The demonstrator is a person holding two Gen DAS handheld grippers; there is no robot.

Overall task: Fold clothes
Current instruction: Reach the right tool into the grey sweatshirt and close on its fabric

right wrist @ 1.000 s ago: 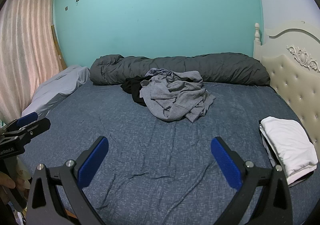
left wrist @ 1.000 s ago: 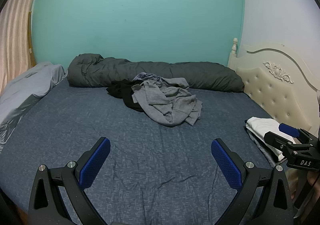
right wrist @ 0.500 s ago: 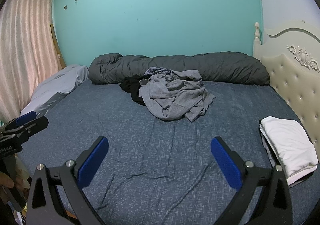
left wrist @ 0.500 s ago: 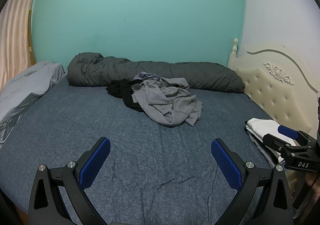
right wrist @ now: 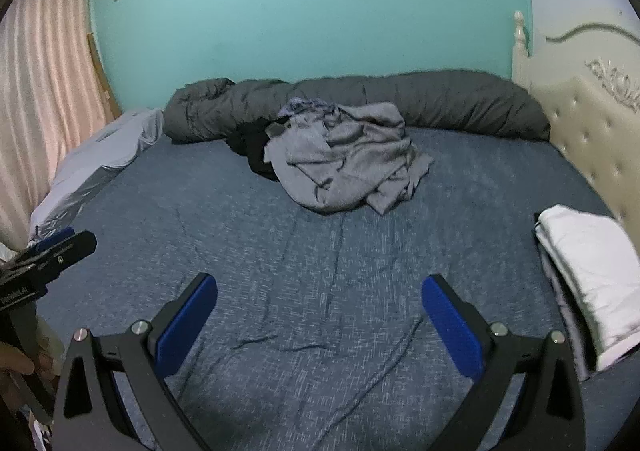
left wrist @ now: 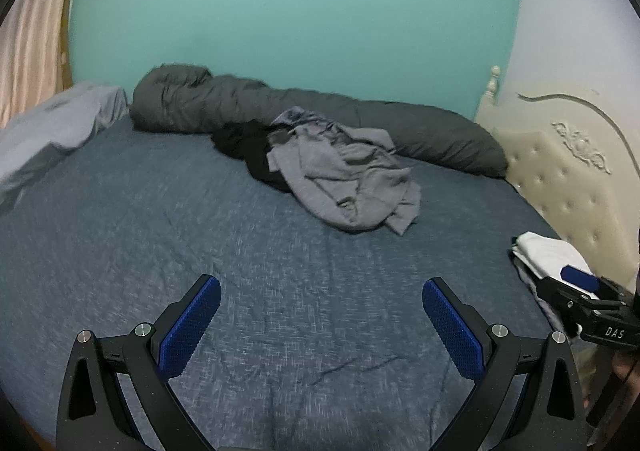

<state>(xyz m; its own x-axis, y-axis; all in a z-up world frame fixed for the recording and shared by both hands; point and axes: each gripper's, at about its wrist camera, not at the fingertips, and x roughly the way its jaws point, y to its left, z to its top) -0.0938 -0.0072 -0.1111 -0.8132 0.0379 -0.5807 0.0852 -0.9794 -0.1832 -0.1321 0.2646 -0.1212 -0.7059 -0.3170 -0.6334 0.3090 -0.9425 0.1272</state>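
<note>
A crumpled heap of grey clothes (left wrist: 352, 179) (right wrist: 352, 163) lies on the blue bed toward its far side, with a black garment (left wrist: 252, 151) (right wrist: 252, 151) under its left edge. A folded white garment (left wrist: 548, 255) (right wrist: 592, 267) sits on a grey one at the bed's right edge. My left gripper (left wrist: 320, 315) is open and empty, low over the near part of the bed. My right gripper (right wrist: 320, 311) is open and empty, also over the near part. Each gripper shows at the edge of the other's view.
A rolled dark grey duvet (left wrist: 320, 119) (right wrist: 400, 99) lies along the far side against the teal wall. A cream tufted headboard (left wrist: 580, 171) (right wrist: 600, 123) stands at the right. A pale grey pillow (left wrist: 48, 131) (right wrist: 96, 167) lies at the left, with a pink curtain (right wrist: 44, 91) behind it.
Both grippers have moved forward and tilted down over the bed; the clothes heap looks nearer. Nothing on the bed has moved.
</note>
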